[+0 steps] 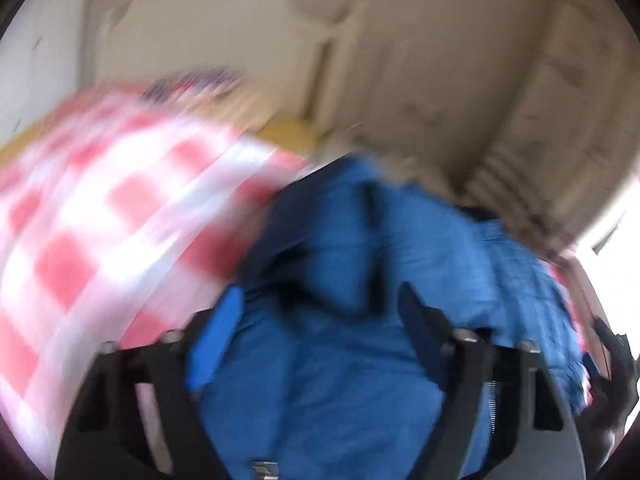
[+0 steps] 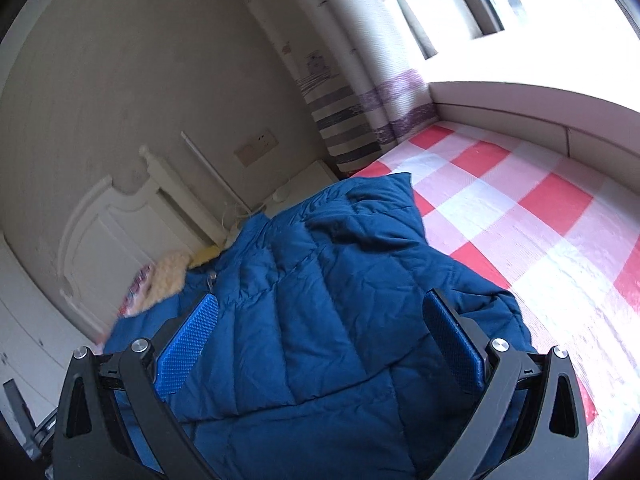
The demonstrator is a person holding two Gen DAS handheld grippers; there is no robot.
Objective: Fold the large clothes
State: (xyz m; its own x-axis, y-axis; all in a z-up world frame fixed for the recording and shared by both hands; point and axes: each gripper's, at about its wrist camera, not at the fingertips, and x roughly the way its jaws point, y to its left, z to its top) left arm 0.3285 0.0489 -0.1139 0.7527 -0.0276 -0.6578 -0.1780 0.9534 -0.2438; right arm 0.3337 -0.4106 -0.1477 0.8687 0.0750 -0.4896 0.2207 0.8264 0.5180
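A big blue puffy coat [image 2: 320, 300] lies on a bed with a red and white checked sheet [image 2: 520, 220]. Its fluffy cream collar [image 2: 168, 280] points toward the white headboard [image 2: 108, 232]. The right gripper [image 2: 320, 332] is over the coat, its jaws spread wide, pinching nothing. The left gripper [image 1: 320, 332] is over the coat too. Its picture is blurry, but its jaws are apart, with nothing squeezed between them. A striped curtain [image 2: 352, 120] hangs by the window.
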